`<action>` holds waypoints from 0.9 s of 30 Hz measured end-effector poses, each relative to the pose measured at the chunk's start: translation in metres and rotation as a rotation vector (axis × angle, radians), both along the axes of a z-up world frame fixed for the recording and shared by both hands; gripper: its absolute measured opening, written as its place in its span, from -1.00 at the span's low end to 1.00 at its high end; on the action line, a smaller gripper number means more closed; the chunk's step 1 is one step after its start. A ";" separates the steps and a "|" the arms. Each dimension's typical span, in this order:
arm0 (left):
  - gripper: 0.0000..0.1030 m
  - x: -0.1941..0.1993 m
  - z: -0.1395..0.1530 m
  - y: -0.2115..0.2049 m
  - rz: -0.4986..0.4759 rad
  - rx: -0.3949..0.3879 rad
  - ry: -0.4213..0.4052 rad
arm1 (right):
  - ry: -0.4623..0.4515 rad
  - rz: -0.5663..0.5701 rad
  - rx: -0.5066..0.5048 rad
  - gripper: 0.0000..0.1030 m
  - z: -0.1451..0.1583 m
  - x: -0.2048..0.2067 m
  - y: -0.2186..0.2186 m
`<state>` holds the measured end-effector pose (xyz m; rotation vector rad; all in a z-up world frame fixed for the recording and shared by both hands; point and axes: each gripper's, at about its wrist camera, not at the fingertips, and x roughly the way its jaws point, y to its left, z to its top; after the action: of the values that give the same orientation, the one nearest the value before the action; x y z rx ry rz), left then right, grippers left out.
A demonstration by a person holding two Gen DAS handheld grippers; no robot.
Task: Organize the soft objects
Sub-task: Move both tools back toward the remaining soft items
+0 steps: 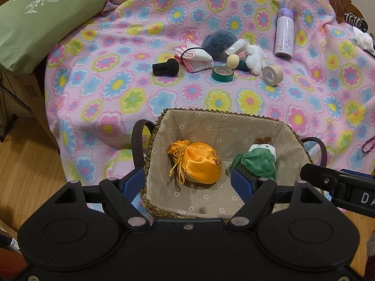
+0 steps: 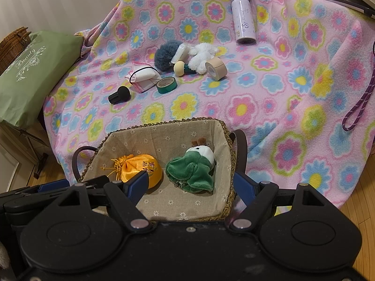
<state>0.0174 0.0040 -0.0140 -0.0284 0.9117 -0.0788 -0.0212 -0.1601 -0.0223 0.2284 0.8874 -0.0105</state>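
Both tools hang over the basket at the near edge of the blanket-covered desk. The left hand-held gripper has its blue fingers spread wide, one outside the basket's left rim, the other inside, in front of the plush, and nothing is between them. The right hand-held gripper is spread wide too, empty, one finger in front of the pouch, the other outside the right rim.

Inside the lined basket lie two soft things, slightly apart: an orange satin pouch with a knotted cord on the left and a green plush toy with a white head on the right.

Farther back on the flowered blanket, a cluster sits well apart from the basket: a grey-blue fluffy ball, a white plush, a folded cloth with a black hair tie over it, a beige-headed sponge, a green tape roll, a tan tape roll and a black knob-shaped piece. A lilac bottle stands behind them. A green cushion lies at the left.
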 end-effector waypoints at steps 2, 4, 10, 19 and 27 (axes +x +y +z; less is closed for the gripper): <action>0.48 0.000 0.000 0.001 -0.001 0.001 -0.001 | 0.001 0.000 0.000 0.54 0.000 0.000 0.000; 0.48 0.001 0.002 0.000 0.000 0.003 -0.001 | 0.001 0.000 0.001 0.54 0.001 0.000 -0.001; 0.48 0.001 0.003 0.000 -0.001 0.005 0.000 | 0.001 -0.001 -0.001 0.54 0.000 0.000 0.000; 0.50 0.003 0.003 -0.003 -0.010 0.005 -0.008 | -0.013 -0.015 -0.013 0.57 0.001 0.005 -0.006; 0.72 0.018 0.008 -0.008 -0.028 0.029 -0.045 | -0.050 -0.005 -0.042 0.67 0.003 0.021 -0.007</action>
<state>0.0349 -0.0040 -0.0057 0.0126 0.8686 -0.0916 -0.0001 -0.1670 -0.0195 0.1914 0.8361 -0.0278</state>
